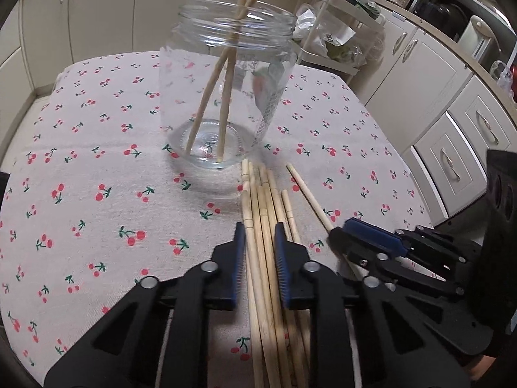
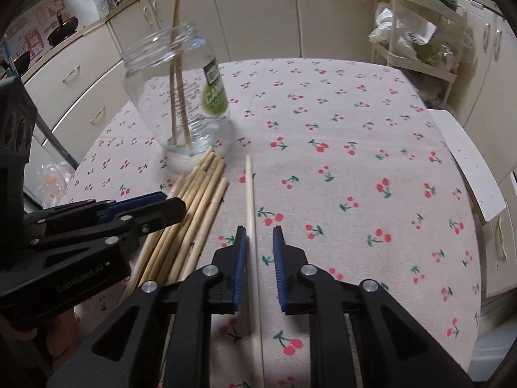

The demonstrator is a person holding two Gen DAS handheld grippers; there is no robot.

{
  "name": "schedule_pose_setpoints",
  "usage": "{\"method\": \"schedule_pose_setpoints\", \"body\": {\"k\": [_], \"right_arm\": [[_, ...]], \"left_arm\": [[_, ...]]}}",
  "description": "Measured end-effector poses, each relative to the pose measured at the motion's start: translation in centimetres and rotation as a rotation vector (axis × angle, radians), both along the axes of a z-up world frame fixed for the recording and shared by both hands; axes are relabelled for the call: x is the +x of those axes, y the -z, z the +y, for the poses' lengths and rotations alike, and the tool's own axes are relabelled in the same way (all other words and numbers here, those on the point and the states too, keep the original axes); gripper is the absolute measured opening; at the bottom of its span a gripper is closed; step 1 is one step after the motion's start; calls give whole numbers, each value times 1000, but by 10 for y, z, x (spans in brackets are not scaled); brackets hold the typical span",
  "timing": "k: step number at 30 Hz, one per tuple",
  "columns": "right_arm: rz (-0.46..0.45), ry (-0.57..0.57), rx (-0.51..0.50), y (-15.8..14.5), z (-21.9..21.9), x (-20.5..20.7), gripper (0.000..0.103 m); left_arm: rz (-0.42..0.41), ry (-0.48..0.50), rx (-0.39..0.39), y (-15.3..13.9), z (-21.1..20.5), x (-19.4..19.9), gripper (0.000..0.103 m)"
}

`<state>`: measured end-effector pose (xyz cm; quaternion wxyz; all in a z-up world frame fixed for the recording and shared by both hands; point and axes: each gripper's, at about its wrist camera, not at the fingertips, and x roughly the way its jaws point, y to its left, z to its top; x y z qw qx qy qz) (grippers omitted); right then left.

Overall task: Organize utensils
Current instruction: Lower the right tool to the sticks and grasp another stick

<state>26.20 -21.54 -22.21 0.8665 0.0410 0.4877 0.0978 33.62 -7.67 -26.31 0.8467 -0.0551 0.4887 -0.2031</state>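
The glass jar ahead of both claws holds two pale wooden chopsticks. The left claw is released around the chopstick pile; the right claw is released around a single chopstick.

A cherry-print tablecloth covers the table ahead of and beneath the tool. Beyond its far edge, cream cabinet doors line the wall. Ahead and to the right, a white wire cart holds plastic bags and greens. Farther right, drawer fronts with metal handles run beneath a countertop crowded with dark appliances.
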Motion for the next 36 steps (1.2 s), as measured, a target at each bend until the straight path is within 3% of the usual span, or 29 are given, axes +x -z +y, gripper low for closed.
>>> {"method": "schedule_pose_setpoints", "body": {"k": [4,7,14,23,26,31,36], "right_arm": [[-3,-34,-28,0,7,13,17],[10,-48,-43,0,9,18,6],[38,-36,-25,0,3,15,6],[44,-81,-50,0,8,28,10],[39,-87,-66,1,9,27,7],[55,-65,-8,2,3,27,6],[79,-48,59,3,-8,24,6]], "left_arm": [[12,3,-13,2,0,2,6],[15,4,-28,-1,3,1,5],[25,1,-50,-7,18,2,5],[68,-11,-11,0,24,10,6],[83,-11,-3,1,23,15,14],[79,24,49,1,10,17,17],[94,30,47,0,13,20,16]]}}
